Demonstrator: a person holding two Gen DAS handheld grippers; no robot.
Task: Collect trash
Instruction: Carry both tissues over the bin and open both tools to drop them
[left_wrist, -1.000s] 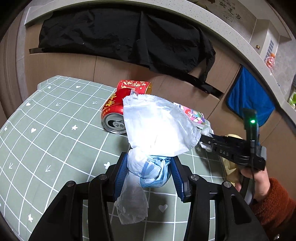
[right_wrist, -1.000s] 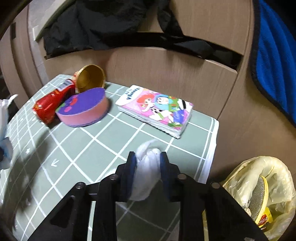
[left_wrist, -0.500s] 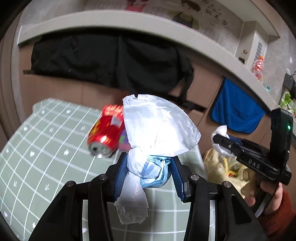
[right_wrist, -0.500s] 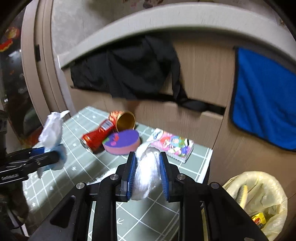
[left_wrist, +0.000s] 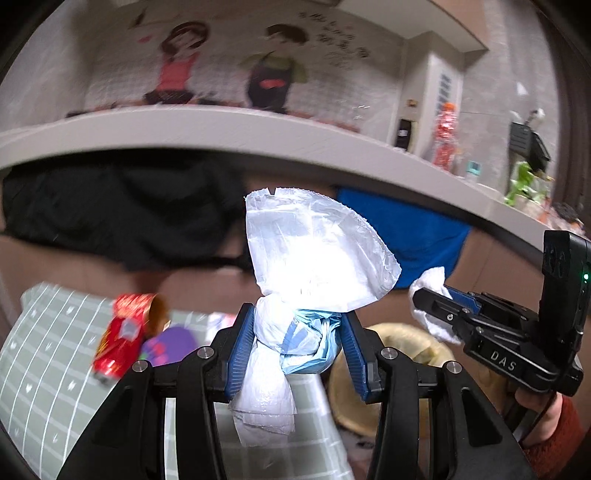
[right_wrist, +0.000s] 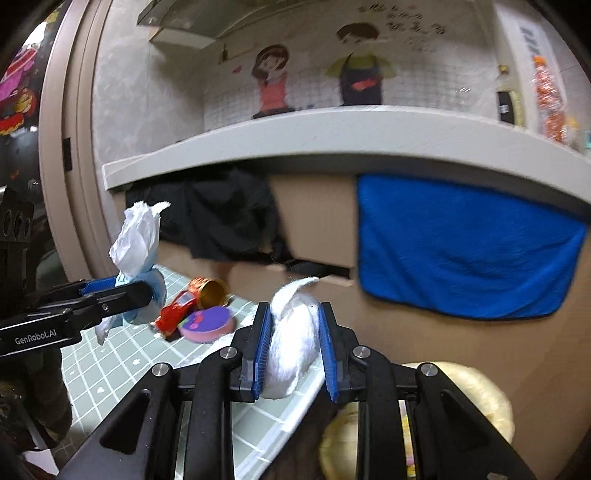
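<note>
The left gripper (left_wrist: 297, 345) is clamped about half open on a knotted bag wad (left_wrist: 310, 266), white plastic flaring up over a crumpled blue lump squeezed between the blue pads. The right gripper (right_wrist: 293, 345) is pinched narrow on a white tissue (right_wrist: 293, 332), whose tip pokes up at 12 o'clock above the pads. Both are held up in the air above the table (right_wrist: 110, 365). In the left view the yellow-lined bin (left_wrist: 399, 339) sits at 5 o'clock just past the table's edge, below the right gripper (left_wrist: 432, 310); what lies in it is too blurred to tell. In the right view the bin (right_wrist: 480, 398) is at 5 o'clock, mostly hidden behind the fingers. On the table, at 9 o'clock of the tissue, lie a red can (right_wrist: 175, 314), a gold-mouthed tube (right_wrist: 210, 291) and a purple-topped pink sponge (right_wrist: 208, 323), close together.
</note>
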